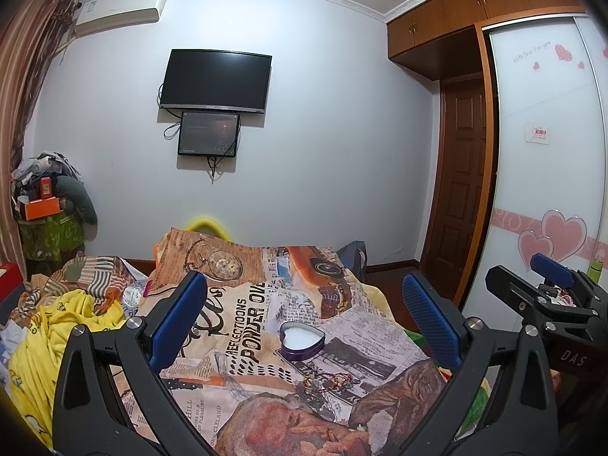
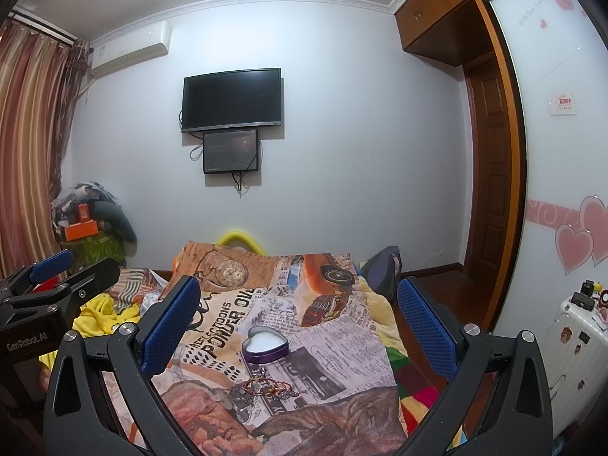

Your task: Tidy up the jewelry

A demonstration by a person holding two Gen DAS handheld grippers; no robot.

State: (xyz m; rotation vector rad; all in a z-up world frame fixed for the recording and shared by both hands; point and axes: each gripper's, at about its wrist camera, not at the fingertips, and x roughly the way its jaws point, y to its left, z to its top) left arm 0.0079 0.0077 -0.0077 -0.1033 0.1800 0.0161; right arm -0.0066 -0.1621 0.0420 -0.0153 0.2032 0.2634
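A heart-shaped purple tin (image 1: 303, 340) with a white inside lies open on the printed bedspread; it also shows in the right wrist view (image 2: 265, 344). A small tangle of red and beaded jewelry (image 1: 330, 380) lies just in front of it, seen in the right wrist view too (image 2: 268, 384). My left gripper (image 1: 304, 323) is open and empty, held above the tin and the jewelry. My right gripper (image 2: 300, 326) is open and empty, held above them as well. Each gripper shows at the edge of the other's view: the right one (image 1: 551, 281), the left one (image 2: 57, 269).
The bed carries a newspaper-print blanket (image 1: 235, 315) and a yellow cloth (image 1: 64, 326) at the left. A wall TV (image 1: 216, 78), a wardrobe with heart stickers (image 1: 547, 174) and a white suitcase (image 2: 570, 345) stand around. A pile of boxes and clothes (image 1: 45, 205) fills the left corner.
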